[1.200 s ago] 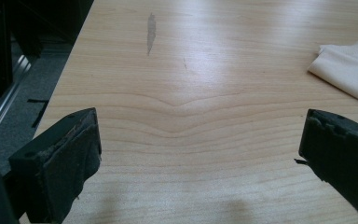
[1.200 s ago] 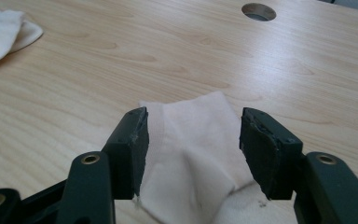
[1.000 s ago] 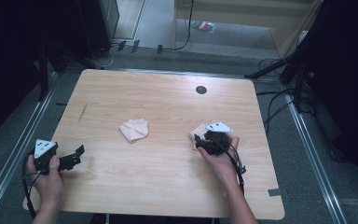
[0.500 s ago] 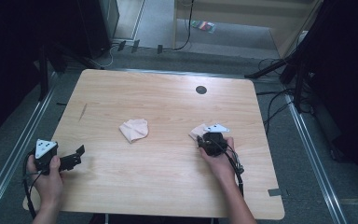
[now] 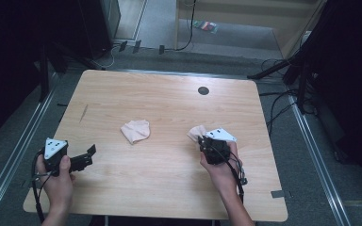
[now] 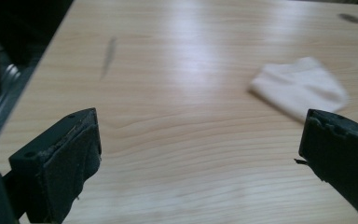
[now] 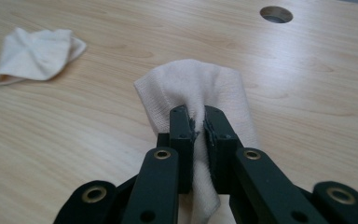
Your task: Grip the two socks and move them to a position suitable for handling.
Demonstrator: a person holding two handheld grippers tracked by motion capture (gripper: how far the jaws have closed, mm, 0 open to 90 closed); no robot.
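Note:
Two pale pink cloths lie on the wooden table (image 5: pixel 169 103). One folded cloth (image 5: pixel 135 131) (image 6: pixel 298 88) (image 7: pixel 37 49) rests near the table's middle, free of both grippers. My right gripper (image 7: pixel 198 122) (image 5: pixel 206 143) is shut on the second cloth (image 7: pixel 191 88) (image 5: pixel 197 133), which is pinched between the jaws and bunches up ahead of them. My left gripper (image 5: pixel 86 155) (image 6: pixel 196 149) is held at the table's left front edge, its jaws wide open with nothing between them, the folded cloth ahead and to its right.
A round dark cable hole (image 5: pixel 203 90) (image 7: pixel 276 14) sits in the table's far right part. A dark streak (image 5: pixel 83 113) (image 6: pixel 108 53) marks the wood at the left. Cables and metal rails run along the floor on both sides.
The right gripper with its cloth has shifted slightly toward the person. The left gripper and the middle cloth have stayed put.

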